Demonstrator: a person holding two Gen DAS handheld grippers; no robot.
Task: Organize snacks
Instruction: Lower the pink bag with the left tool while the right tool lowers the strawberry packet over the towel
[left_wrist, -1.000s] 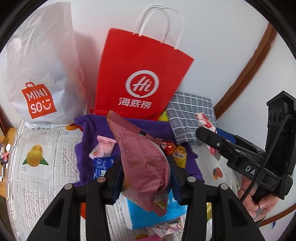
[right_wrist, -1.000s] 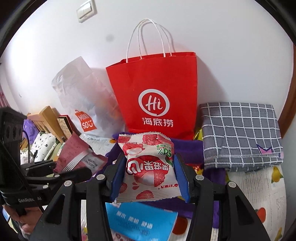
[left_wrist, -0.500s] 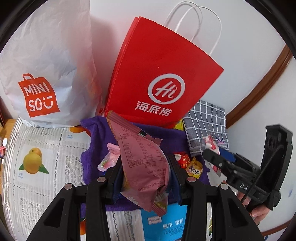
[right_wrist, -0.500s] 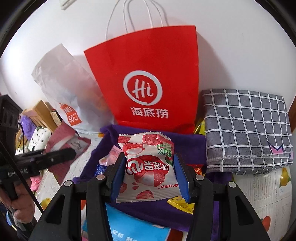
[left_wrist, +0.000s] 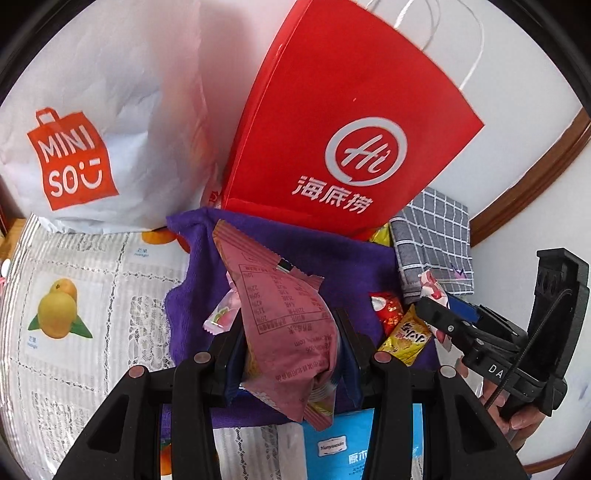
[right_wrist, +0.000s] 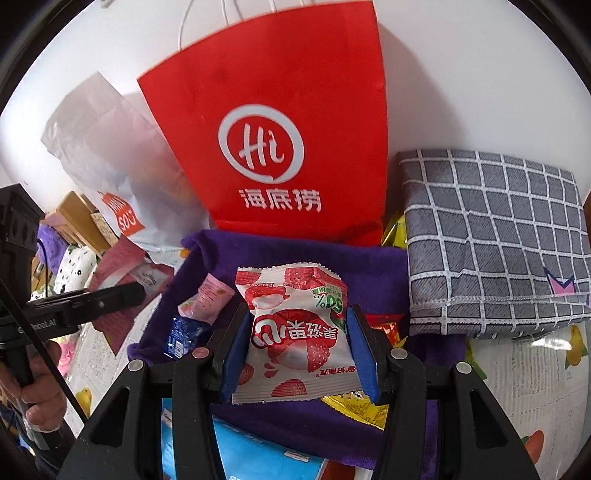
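My left gripper (left_wrist: 290, 350) is shut on a dusty-pink snack packet (left_wrist: 284, 317), held above the purple cloth (left_wrist: 332, 266). My right gripper (right_wrist: 297, 347) is shut on a white-and-red strawberry snack packet (right_wrist: 295, 332), also over the purple cloth (right_wrist: 369, 269). Loose snacks lie on the cloth: a small pink packet (right_wrist: 207, 299), a blue packet (right_wrist: 183, 334), a red candy (left_wrist: 386, 310) and a yellow packet (left_wrist: 404, 338). In the left wrist view the right gripper (left_wrist: 428, 308) shows at the right; in the right wrist view the left gripper (right_wrist: 127, 293) shows at the left with its pink packet.
A red paper bag (left_wrist: 351, 147) and a white Miniso bag (left_wrist: 74, 129) stand against the wall behind the cloth. A grey checked cloth (right_wrist: 491, 236) lies to the right. A blue box (left_wrist: 354, 446) sits near me on the fruit-print tablecloth (left_wrist: 74, 295).
Both grippers have sunk and come closer to the bags and the purple cloth, each keeping its packet. The red bag now fills more of both views.
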